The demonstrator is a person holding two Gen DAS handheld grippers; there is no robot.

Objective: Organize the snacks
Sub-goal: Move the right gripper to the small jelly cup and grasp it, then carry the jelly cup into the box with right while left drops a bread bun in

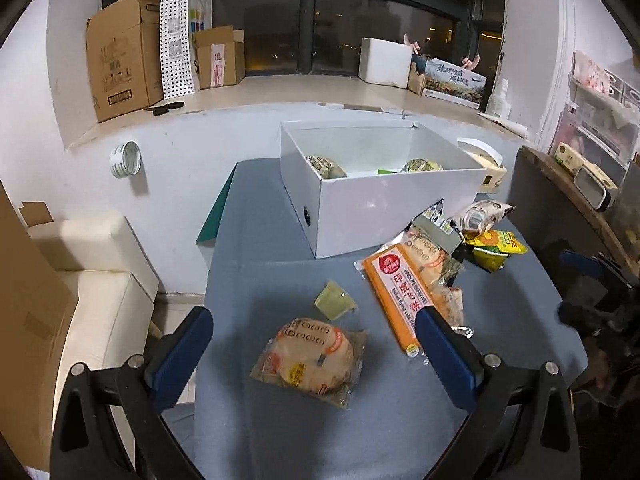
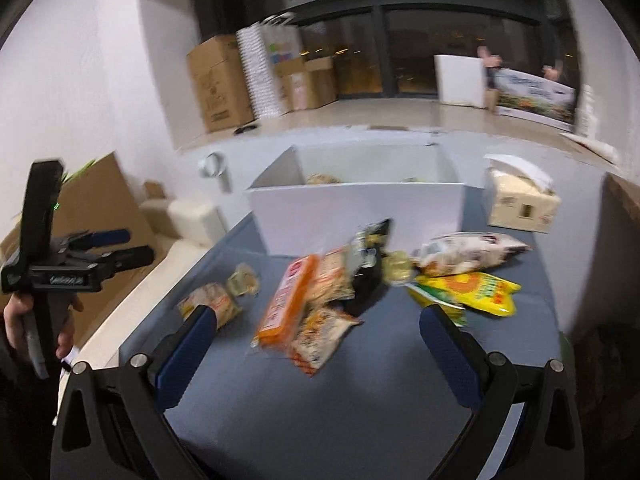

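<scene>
A white box (image 1: 384, 208) stands at the back of the blue table (image 1: 280, 420) with a few snack packs inside. My left gripper (image 1: 312, 340) is open and empty, its jaws wide on either side of a round bread pack (image 1: 312, 356). A green jelly cup (image 1: 334, 300) lies just beyond it. An orange snack pack (image 1: 396, 292) lies to the right among several packs, with a yellow bag (image 1: 496, 246) further right. My right gripper (image 2: 316, 330) is open and empty above the table, near the orange pack (image 2: 286, 296) and the yellow bag (image 2: 468, 290). The right view is blurred.
The white box also shows in the right wrist view (image 2: 356, 208). A tissue box (image 2: 520, 196) stands right of it. The left gripper (image 2: 100, 252) shows in a hand at the left. Cardboard boxes (image 1: 124, 56) and a foam box (image 1: 384, 60) stand on the windowsill. A cream seat (image 1: 100, 280) is left of the table.
</scene>
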